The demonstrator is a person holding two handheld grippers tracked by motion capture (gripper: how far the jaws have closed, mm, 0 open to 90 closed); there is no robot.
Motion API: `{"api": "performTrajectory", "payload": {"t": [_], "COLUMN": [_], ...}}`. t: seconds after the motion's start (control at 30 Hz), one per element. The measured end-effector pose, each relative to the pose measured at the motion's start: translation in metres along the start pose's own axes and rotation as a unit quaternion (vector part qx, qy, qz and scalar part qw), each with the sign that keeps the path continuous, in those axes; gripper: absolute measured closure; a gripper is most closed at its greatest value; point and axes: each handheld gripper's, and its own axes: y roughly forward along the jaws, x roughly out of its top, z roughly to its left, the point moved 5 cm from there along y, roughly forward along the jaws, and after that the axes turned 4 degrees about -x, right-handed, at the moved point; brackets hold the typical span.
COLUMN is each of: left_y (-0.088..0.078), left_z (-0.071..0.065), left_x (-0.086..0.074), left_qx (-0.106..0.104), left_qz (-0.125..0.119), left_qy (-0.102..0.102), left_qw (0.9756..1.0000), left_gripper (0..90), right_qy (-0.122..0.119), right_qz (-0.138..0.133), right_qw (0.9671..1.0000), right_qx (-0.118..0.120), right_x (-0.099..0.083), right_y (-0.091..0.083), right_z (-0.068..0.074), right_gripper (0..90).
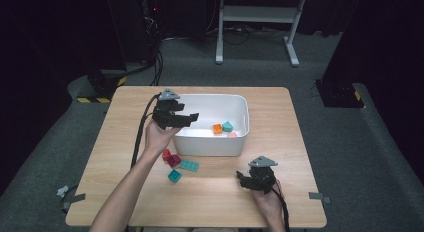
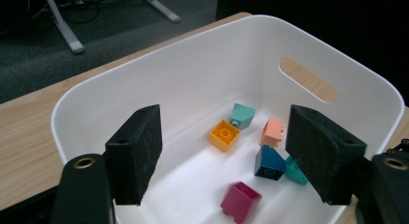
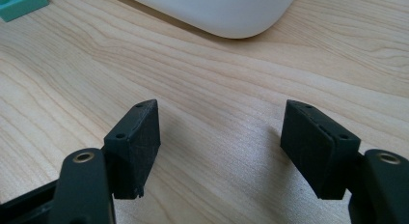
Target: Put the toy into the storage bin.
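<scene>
Your left gripper hangs wide and empty over the bin, drop done; next reach for bricks just outside it, right gripper wide too.

6 bricks lie in the bin; 4 bricks before it

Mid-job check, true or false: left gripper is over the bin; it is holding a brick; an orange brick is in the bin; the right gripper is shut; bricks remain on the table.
1. The left gripper is over the bin. True.
2. It holds a brick. False: its jaws are open with nothing between them.
3. An orange brick lies in the bin. True.
4. The right gripper is shut. False: open above the table.
5. Bricks remain on the table. True: a red brick and teal bricks.
</scene>
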Motion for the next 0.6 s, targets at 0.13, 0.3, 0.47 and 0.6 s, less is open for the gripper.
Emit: {"api": "performTrajectory", "payload": {"t": [0.13, 0.3, 0.47, 0.6], "left_y": [-0.012, -0.037, -0.058, -0.068], "left_z": [0.000, 0.004, 0.011, 0.016], "left_x": [-0.002, -0.012, -0.025, -0.042], "left_qx": [0.005, 0.018, 0.028, 0.038], "left_qz": [-0.007, -0.022, -0.032, -0.035], "left_qy": [0.006, 0.003, -0.004, -0.014], "left_qw": [0.9999, 0.9996, 0.9991, 0.9986], "left_gripper": [26.7, 25.7, 25.8, 25.7], "right_qy": [0.000, 0.000, 0.001, 0.001], "right_qz": [0.000, 0.000, 0.000, 0.000], "right_qw": [1.0000, 1.0000, 1.0000, 1.0000], "right_qx": [0.000, 0.000, 0.000, 0.000], "right_x": [0.000, 0.000, 0.000, 0.000], "right_y": [0.000, 0.000, 0.000, 0.000], "right_z": [0.000, 0.000, 0.000, 0.000], "right_gripper": [30.0, 30.0, 29.9, 29.9]}}
